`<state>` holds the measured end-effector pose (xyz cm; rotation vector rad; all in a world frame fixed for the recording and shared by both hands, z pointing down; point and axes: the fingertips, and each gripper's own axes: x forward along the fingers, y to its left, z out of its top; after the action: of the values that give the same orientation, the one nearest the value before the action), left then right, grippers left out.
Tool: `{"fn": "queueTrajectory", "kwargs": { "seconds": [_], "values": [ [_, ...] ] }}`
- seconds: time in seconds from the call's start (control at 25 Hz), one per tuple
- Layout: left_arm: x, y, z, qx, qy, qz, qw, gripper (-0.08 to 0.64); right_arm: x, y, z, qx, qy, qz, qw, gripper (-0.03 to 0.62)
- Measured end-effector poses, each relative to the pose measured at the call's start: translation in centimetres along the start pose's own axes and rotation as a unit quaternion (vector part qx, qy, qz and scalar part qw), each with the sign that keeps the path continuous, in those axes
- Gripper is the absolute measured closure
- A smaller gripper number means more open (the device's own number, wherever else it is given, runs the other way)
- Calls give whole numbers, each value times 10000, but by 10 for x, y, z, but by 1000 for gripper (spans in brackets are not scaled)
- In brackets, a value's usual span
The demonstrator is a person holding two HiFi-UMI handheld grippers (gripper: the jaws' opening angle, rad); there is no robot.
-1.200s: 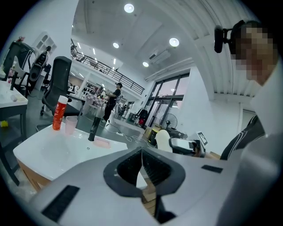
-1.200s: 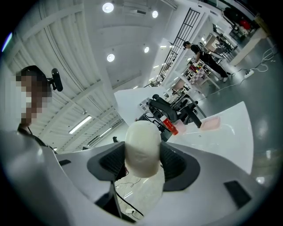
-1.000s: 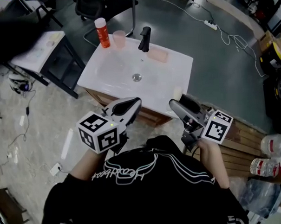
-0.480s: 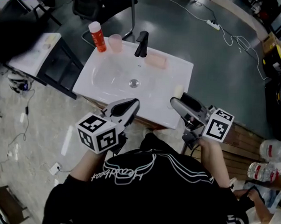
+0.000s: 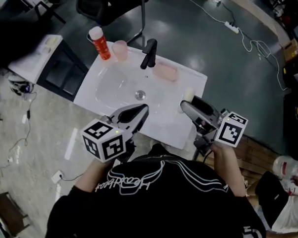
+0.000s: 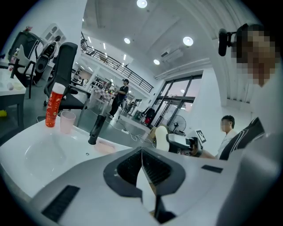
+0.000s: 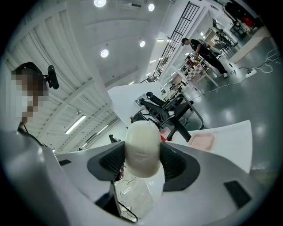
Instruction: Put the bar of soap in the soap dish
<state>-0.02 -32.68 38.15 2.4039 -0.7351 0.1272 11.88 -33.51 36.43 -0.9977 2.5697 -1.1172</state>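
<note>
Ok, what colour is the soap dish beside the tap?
Pale pink; the soap dish shows best in the head view.

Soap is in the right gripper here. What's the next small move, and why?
Probably carry the right gripper forward over the sink toward the pink soap dish beside the faucet. Its fingers are clamped on the bar of soap, but the dish lies well ahead of it and looks empty.
</note>
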Motion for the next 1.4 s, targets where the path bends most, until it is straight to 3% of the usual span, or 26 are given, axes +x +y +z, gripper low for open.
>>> {"fn": "queueTrajectory", "kwargs": {
  "seconds": [0.16, 0.56, 0.96, 1.24, 1.4],
  "values": [
    [11, 14, 7, -88, -11, 100, 9999, 535, 13, -15, 17, 103, 31, 37, 9999, 326],
    [22, 43, 0, -319, -81, 381, 9987, 535, 42, -45, 45, -302, 238, 14, 9993, 327],
    [21, 71, 6, -517, -264, 552, 9968, 535, 86, -93, 57, -910, 745, -347, 9925, 326],
    [11, 85, 8, -638, -398, 651, 9950, 535, 114, -132, 53, -1512, 1328, -649, 9774, 327],
    [5, 95, 10, -715, -502, 737, 9934, 535, 129, -155, 42, -2118, 1842, -774, 9567, 327]
  ]
}}
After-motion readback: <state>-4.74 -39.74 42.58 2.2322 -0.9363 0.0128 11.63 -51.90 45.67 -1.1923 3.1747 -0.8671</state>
